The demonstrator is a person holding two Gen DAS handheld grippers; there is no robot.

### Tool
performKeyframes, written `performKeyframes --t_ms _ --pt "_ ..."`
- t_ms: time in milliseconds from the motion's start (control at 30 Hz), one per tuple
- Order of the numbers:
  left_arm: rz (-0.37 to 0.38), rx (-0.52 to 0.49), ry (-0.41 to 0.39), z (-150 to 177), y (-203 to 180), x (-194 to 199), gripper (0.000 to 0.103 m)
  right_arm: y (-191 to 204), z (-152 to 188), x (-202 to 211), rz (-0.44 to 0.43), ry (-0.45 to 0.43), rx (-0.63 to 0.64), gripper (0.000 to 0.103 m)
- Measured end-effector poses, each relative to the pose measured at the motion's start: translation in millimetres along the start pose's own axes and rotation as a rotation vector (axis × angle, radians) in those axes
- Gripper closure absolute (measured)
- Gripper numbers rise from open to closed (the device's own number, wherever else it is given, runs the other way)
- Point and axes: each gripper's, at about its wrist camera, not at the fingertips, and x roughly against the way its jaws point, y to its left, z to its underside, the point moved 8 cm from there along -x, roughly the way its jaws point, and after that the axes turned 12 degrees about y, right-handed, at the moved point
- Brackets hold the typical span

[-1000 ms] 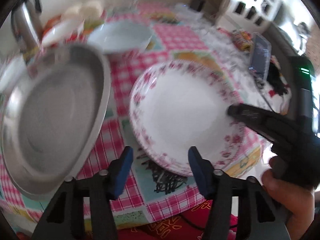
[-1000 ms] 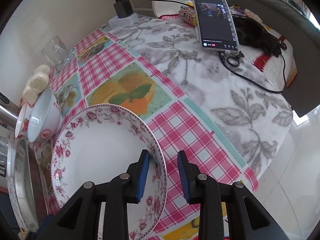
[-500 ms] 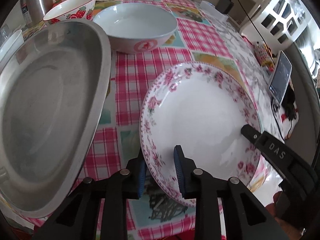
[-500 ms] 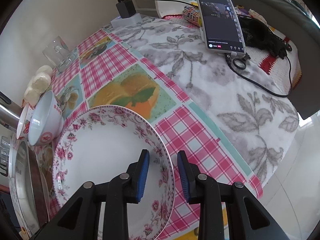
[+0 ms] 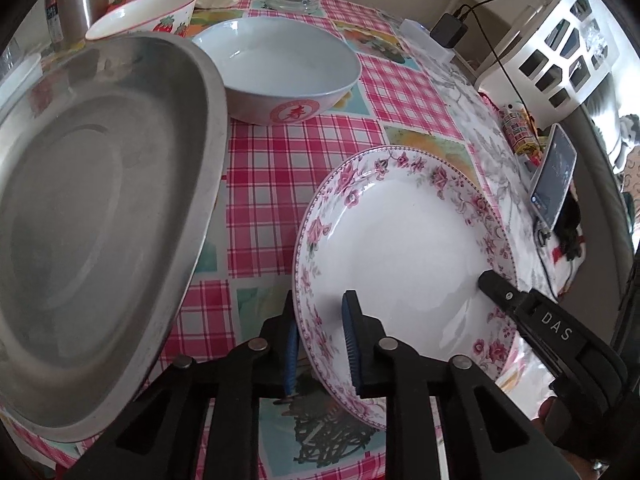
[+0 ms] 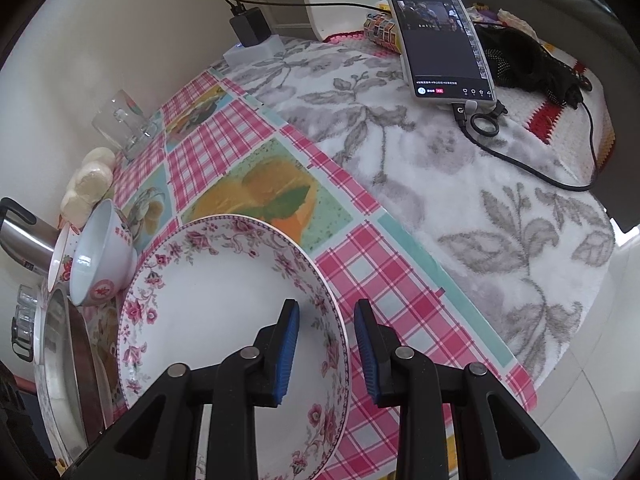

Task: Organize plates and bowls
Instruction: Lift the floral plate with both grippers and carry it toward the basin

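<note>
Left wrist view: your left gripper (image 5: 320, 340) clamps the near rim of the flowered plate (image 5: 404, 248), lifting it tilted off the checked tablecloth (image 5: 272, 172), likely to move it toward the steel tray (image 5: 100, 208) or the white bowl (image 5: 280, 76).

Right wrist view: your right gripper (image 6: 328, 344) straddles the opposite rim of the plate (image 6: 216, 292), grasping it so both sides share the weight. A phone (image 6: 440, 40) lies on the leaf-patterned cloth (image 6: 460, 184) beyond.

Probably home (checked tablecloth (image 5: 304, 184), bowls (image 5: 280, 72)).
</note>
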Motion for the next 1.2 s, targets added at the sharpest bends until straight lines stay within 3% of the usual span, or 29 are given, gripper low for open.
performKeyframes --t_ms 167,333,1200 --pt "0.025 -0.012 0.001 1 -1 3 0.086 -6 2 3 -0.047 -0.004 -0.022 0.083" --pt "0.017 -0.052 -0.026 0 -8 11 0.086 -8 4 9 -0.036 -0.016 -0.008 0.086" --pt "0.106 -0.119 -0.116 -7 -27 49 0.084 -9 0 51 -0.130 -0.150 -0.037 0.086"
